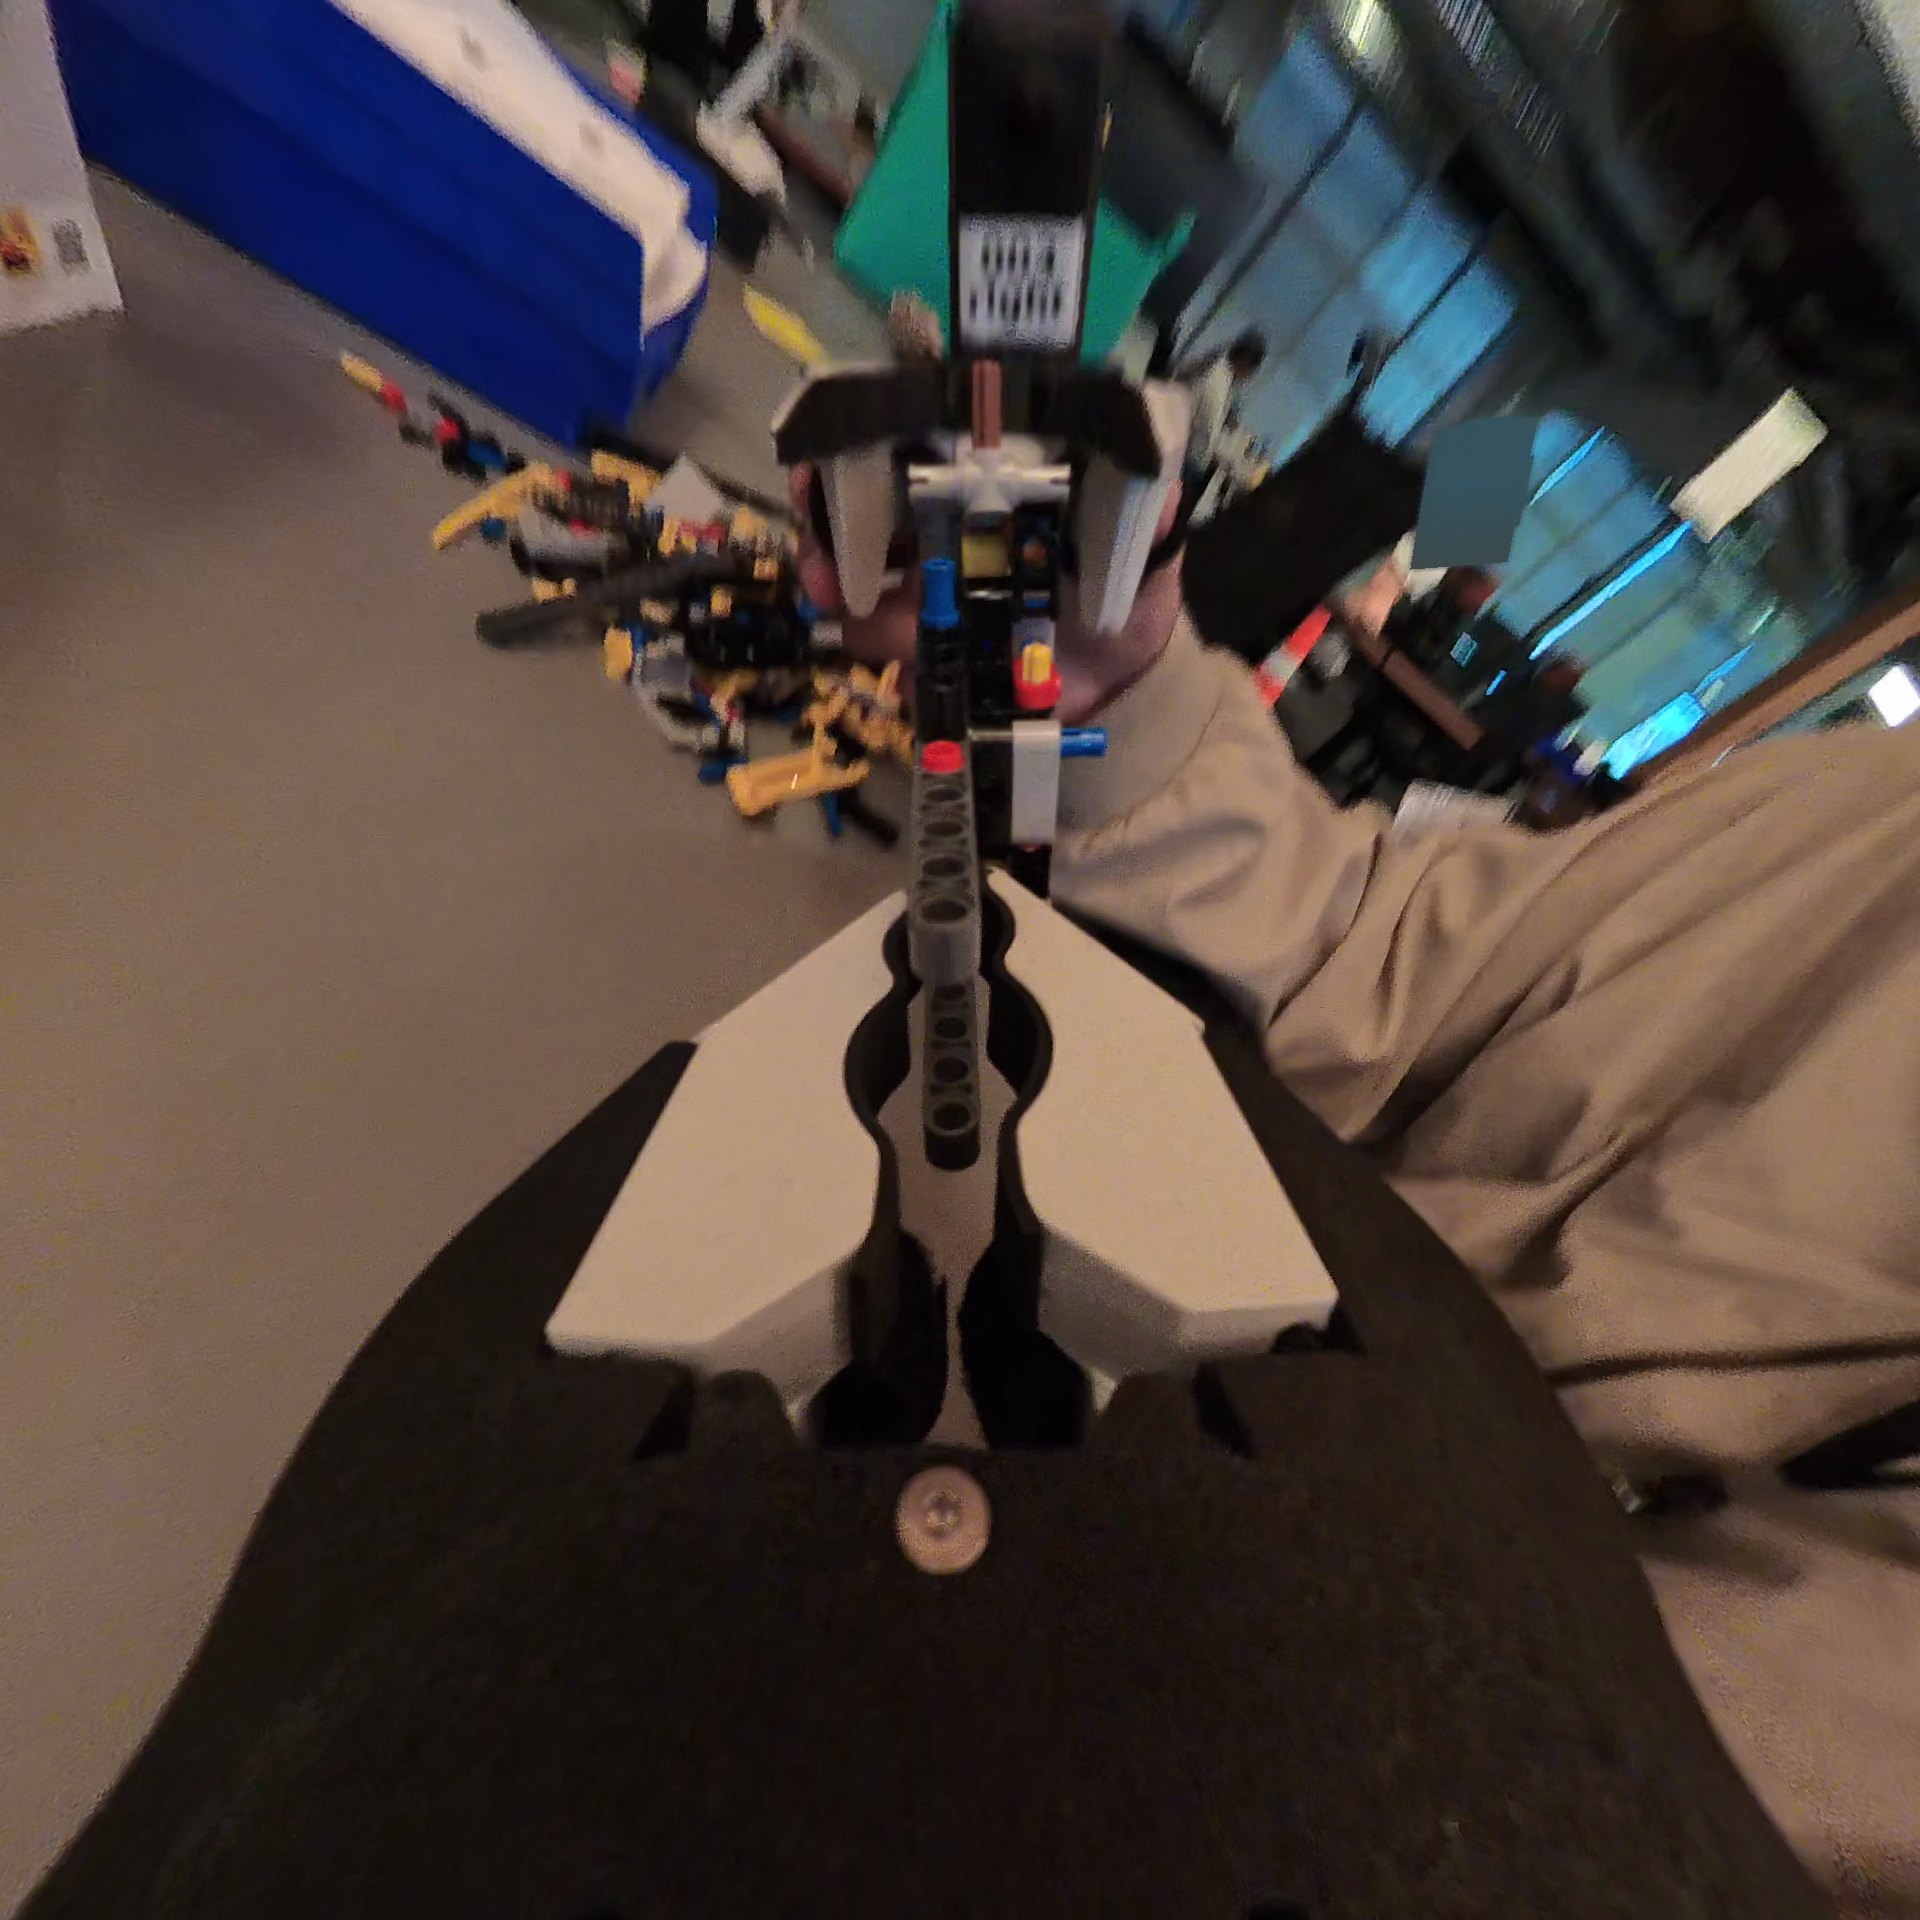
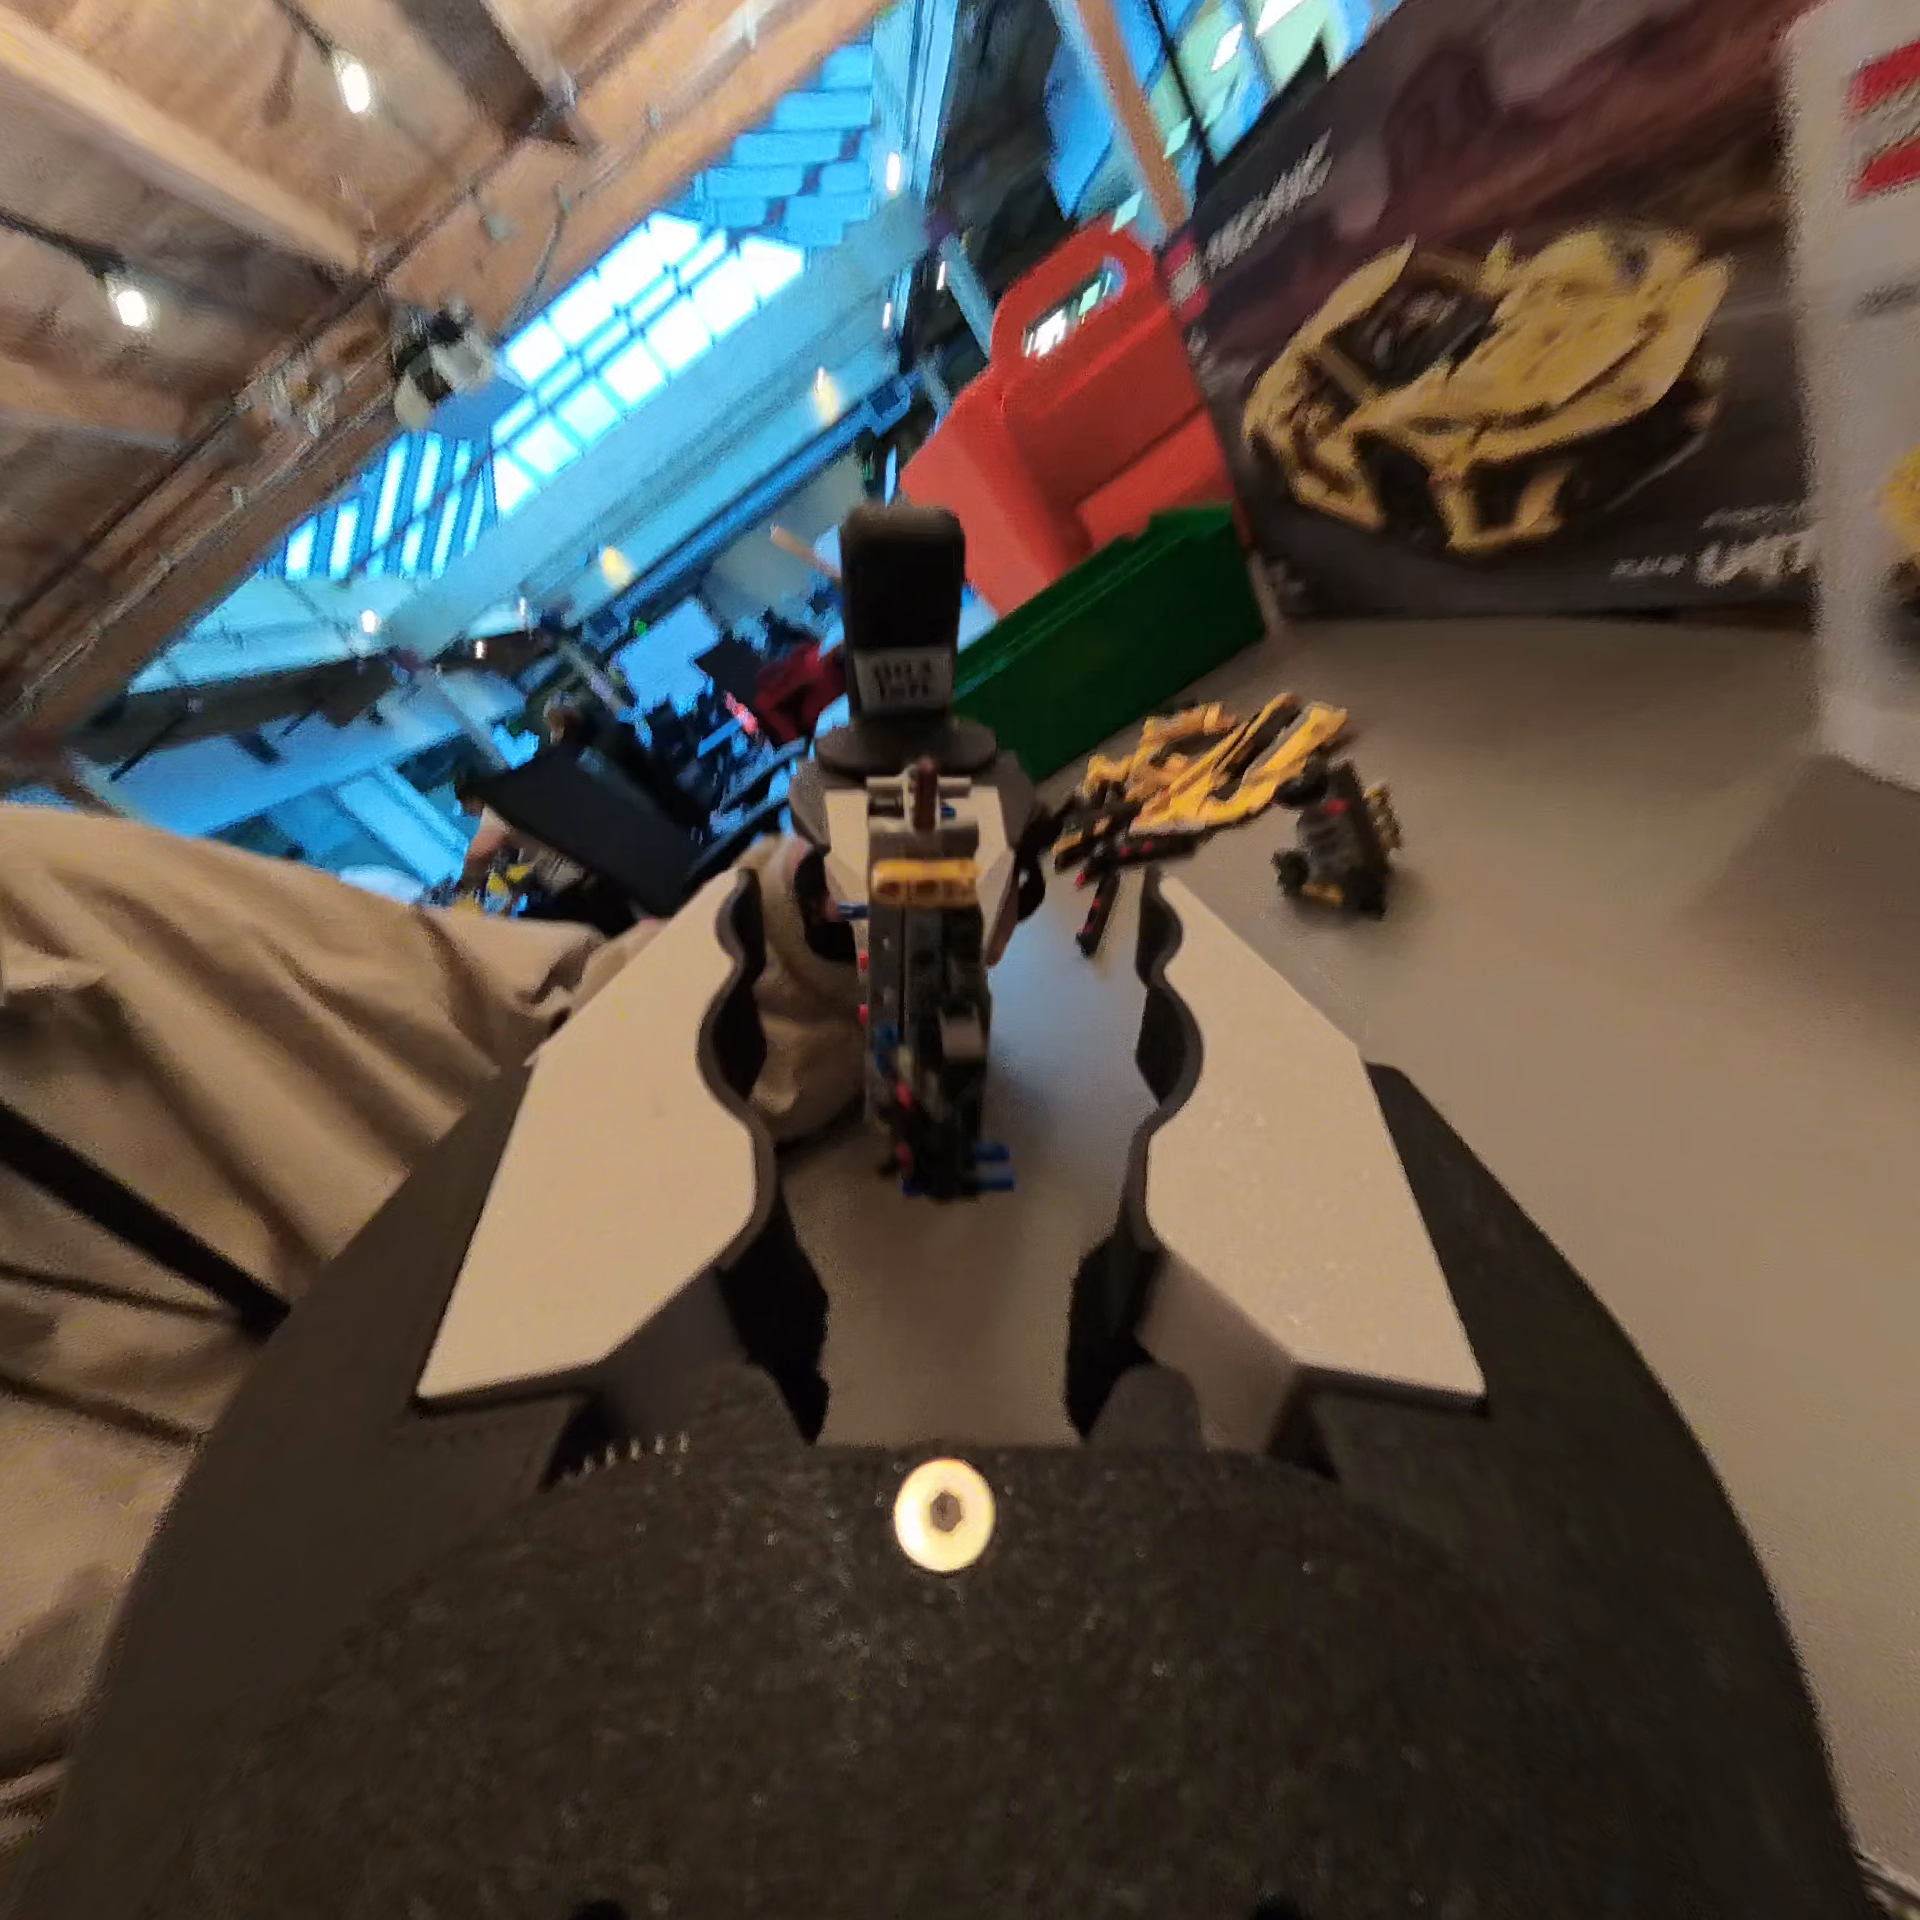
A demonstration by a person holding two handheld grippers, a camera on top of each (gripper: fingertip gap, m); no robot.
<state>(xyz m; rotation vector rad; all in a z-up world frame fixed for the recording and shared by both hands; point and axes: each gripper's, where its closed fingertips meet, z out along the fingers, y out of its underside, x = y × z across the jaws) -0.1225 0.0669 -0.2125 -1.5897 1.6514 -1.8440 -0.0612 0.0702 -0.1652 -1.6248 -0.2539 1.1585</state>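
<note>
My left gripper [image 1: 951, 914] is shut on the near end of a long grey and black brick-built beam assembly [image 1: 940, 831] with red, blue and yellow pins, held above the grey table [image 1: 208, 831]. My right gripper [image 2: 945, 894] is open. Its fingers [image 2: 623, 1143] stand wide apart on either side of the same assembly [image 2: 925, 1018] without touching it. In the left wrist view the right gripper [image 1: 987, 540] faces me and flanks the far end. In the right wrist view the left gripper [image 2: 920, 831] holds the assembly at its far end.
A pile of loose yellow, black and grey pieces [image 1: 675, 613] lies on the table beside a blue box [image 1: 364, 177] and a green bin [image 1: 904, 197]. A yellow-black part build [image 2: 1216, 790], red bin [image 2: 1081, 436] and car-picture box [image 2: 1507, 395] stand behind. A beige sleeve [image 1: 1455, 987] is alongside. The grippers' ends are close to 8 centimetres from one another.
</note>
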